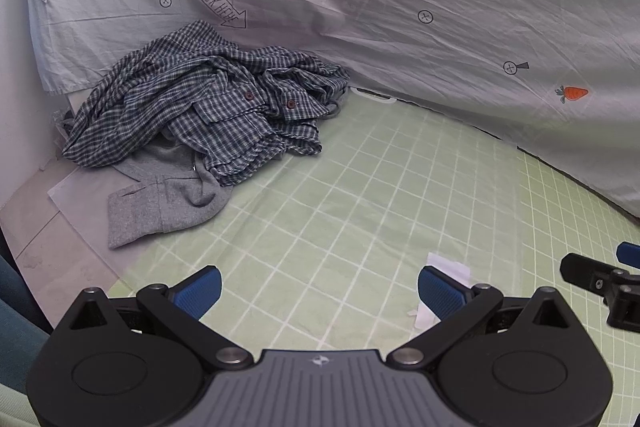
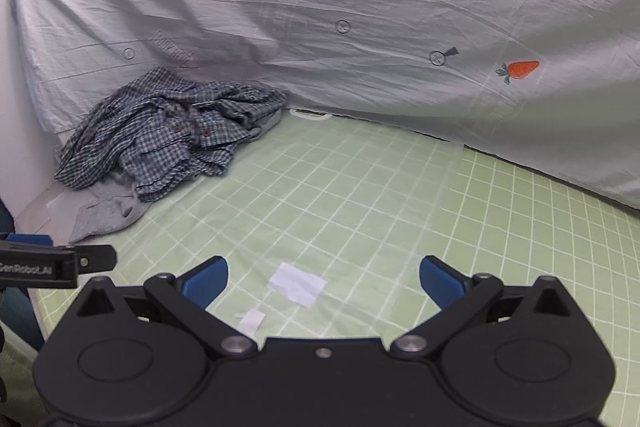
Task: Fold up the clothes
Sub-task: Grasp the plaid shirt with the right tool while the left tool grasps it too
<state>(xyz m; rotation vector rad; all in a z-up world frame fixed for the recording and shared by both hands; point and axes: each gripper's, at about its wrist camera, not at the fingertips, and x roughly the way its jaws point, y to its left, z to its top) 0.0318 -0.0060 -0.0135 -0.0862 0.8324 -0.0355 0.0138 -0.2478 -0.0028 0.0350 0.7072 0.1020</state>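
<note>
A crumpled blue-and-white checked shirt (image 1: 208,99) lies in a heap at the far left of the green grid mat (image 1: 360,195), on top of a grey garment (image 1: 160,203). Both also show in the right wrist view, the shirt (image 2: 168,131) over the grey garment (image 2: 108,215). My left gripper (image 1: 320,291) is open and empty, well short of the pile. My right gripper (image 2: 324,283) is open and empty above the mat (image 2: 380,207), to the right of the left one. The right gripper's tip shows at the left view's right edge (image 1: 600,283).
A pale sheet printed with carrots and "LOOK HERE" arrows (image 1: 400,7) hangs behind the mat. White paper scraps (image 2: 298,285) lie on the mat just ahead of the right gripper. Bare tabletop (image 1: 48,227) and a white wall (image 1: 16,47) lie at the left.
</note>
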